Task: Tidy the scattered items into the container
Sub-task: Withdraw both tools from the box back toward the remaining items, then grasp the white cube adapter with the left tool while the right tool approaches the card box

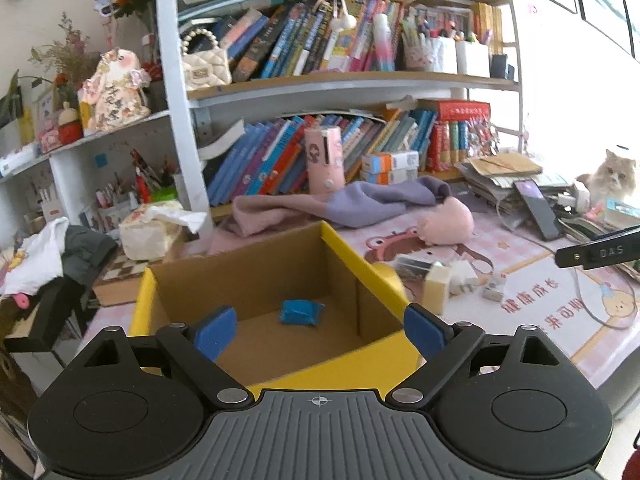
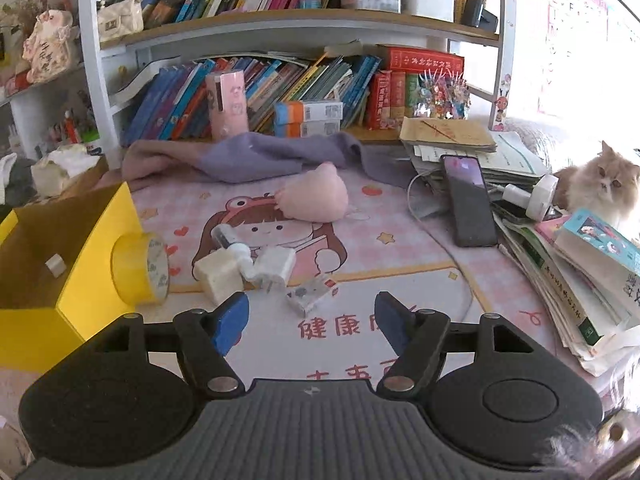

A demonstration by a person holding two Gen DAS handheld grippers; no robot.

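A yellow cardboard box (image 1: 352, 256) stands open on the pink desk mat. A blue packet (image 1: 300, 312) lies on its floor. My left gripper (image 1: 320, 332) is open and empty over the box's near rim. My right gripper (image 2: 310, 322) is open and empty above the mat, just short of a small patterned packet (image 2: 312, 294). Left of that lie a white charger plug (image 2: 274, 266), a pale block (image 2: 218, 276) and a small bottle (image 2: 228, 240). A yellow tape roll (image 2: 140, 268) leans against the box's side (image 2: 96, 248). A small white cube (image 2: 56, 266) lies inside the box.
A pink plush (image 2: 312, 198) and a purple cloth (image 2: 256, 156) lie further back. A phone (image 2: 468, 200), a cable, stacked papers and books (image 2: 580, 280) fill the right side. A cat (image 2: 600, 184) sits at the far right. Bookshelves stand behind. A tissue box (image 1: 148, 232) stands at the left.
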